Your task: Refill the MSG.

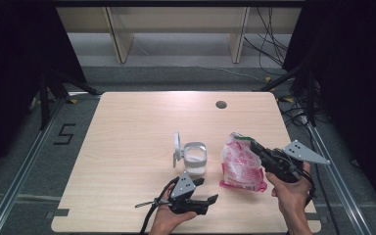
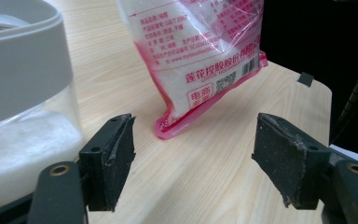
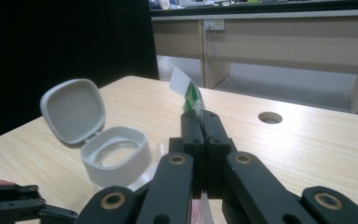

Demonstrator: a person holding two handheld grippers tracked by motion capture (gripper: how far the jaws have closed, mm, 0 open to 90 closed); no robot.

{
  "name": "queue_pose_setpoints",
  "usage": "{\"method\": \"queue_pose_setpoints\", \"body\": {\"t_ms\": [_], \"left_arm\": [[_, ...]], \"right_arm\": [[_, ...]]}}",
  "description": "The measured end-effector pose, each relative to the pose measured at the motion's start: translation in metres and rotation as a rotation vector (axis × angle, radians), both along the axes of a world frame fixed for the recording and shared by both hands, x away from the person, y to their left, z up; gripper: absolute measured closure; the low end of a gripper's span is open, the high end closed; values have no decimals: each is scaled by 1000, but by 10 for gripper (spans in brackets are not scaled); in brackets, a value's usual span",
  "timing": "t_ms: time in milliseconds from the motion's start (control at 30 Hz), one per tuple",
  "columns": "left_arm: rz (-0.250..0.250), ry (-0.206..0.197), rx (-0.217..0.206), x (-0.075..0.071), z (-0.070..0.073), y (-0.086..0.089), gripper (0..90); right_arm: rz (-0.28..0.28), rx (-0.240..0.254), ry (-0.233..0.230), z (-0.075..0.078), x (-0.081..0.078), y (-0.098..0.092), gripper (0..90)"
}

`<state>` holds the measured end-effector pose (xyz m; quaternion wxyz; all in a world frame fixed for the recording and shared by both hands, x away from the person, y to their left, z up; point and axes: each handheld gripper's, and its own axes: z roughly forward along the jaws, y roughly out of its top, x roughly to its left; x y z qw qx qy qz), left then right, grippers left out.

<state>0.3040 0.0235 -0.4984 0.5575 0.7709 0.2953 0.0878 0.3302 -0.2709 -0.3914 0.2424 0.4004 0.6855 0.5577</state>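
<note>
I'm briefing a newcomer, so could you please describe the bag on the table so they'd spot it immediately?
On the wooden table, look right of the clear jar with its grey lid flipped open. The bag stands there, its top pinched by the right gripper. It alone is soft pink-and-white plastic with red print.

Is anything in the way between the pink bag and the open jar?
Nothing visible. The right gripper pinches the pink bag by its top, right beside the open jar. Only bare table lies between them, and the jar's lid is flipped back.

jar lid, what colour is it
Light grey: the jar lid stands flipped open, hinged to a matching grey collar. It shows best in the right gripper view.
</note>
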Motion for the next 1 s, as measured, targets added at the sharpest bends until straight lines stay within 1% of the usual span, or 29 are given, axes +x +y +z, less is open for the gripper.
{"method": "queue_pose_setpoints", "body": {"t_ms": [33, 67, 100, 133, 167, 200, 233, 267, 300, 333, 367, 400, 433, 467, 500, 533, 567, 600, 633, 700, 733, 767, 800, 833, 867, 900, 933, 967, 1000], "left_arm": [[1, -2, -1, 0, 0, 1, 283], [-2, -3, 0, 0, 0, 2, 282], [4, -1, -13, -1, 1, 2, 282], [-2, -8, -11, -1, 1, 3, 282], [10, -9, -6, -1, 2, 5, 282], [4, -14, -9, -1, 2, 6, 281], [16, -12, 0, -1, 3, 8, 281], [14, -12, -3, -1, 3, 9, 280], [11, -14, -1, 1, 4, 11, 278], [18, -15, 6, 0, 5, 14, 277], [19, -2, -29, -1, 5, 13, 274], [9, 5, -45, -1, 6, 14, 269], [-1, 2, -48, -1, 7, 15, 267], [9, -4, -41, -3, 9, 15, 268], [7, -14, -30, -2, 10, 17, 267], [13, -6, -42, -3, 11, 16, 267], [3, -12, -34, -2, 11, 18, 268], [9, -10, -37, -3, 12, 19, 268], [8, -15, -43, -3, 12, 20, 268], [16, -14, -33, -3, 13, 22, 267], [25, -8, -36, -3, 13, 23, 266], [25, -9, -39, -3, 13, 23, 266], [19, -17, -31, -2, 13, 24, 266], [16, -17, -37, -2, 13, 25, 267], [19, -13, -44, -2, 13, 25, 267], [21, -17, -33, -1, 13, 26, 266], [28, -13, -38, -1, 13, 26, 266], [38, -17, -22, -1, 13, 29, 266], [35, -19, -39, -1, 13, 29, 266]], "right_arm": [[-9, 16, 9, -1, 0, 0, 900], [-14, 12, 17, -3, 1, -2, 900], [-8, 1, 10, -4, 2, -4, 900], [-7, -1, 12, -4, 3, -4, 900], [-20, 8, 11, -5, 3, -5, 900], [-26, -1, 15, -6, 3, -6, 900], [-32, 10, 20, -7, 3, -6, 900], [-41, 15, 22, -8, 4, -6, 900], [-33, -14, 4, -8, 5, -9, 900], [-39, 2, 13, -9, 6, -8, 900], [-48, 3, 30, -10, 6, -8, 900], [-46, 10, 36, -11, 6, -8, 900], [-42, -10, 19, -13, 9, -9, 900], [-54, 5, 41, -13, 7, -8, 900], [-60, 1, 39, -15, 8, -9, 900], [-59, 3, 55, -16, 9, -10, 900], [-65, -6, 40, -17, 10, -11, 900], [-71, 10, 59, -17, 10, -11, 900], [-63, -11, 41, -19, 13, -14, 900], [-73, -10, 37, -21, 13, -16, 900], [-80, 5, 63, -21, 12, -15, 900], [-68, -3, 54, -22, 14, -16, 900], [-87, -3, 61, -22, 14, -15, 900], [-71, -18, 41, -23, 17, -18, 900], [-93, 6, 72, -24, 15, -15, 900], [-83, -11, 53, -25, 17, -17, 900], [-87, -9, 63, -26, 17, -16, 900], [-91, -13, 60, -27, 17, -16, 900], [-89, -28, 55, -28, 20, -18, 900]]}}
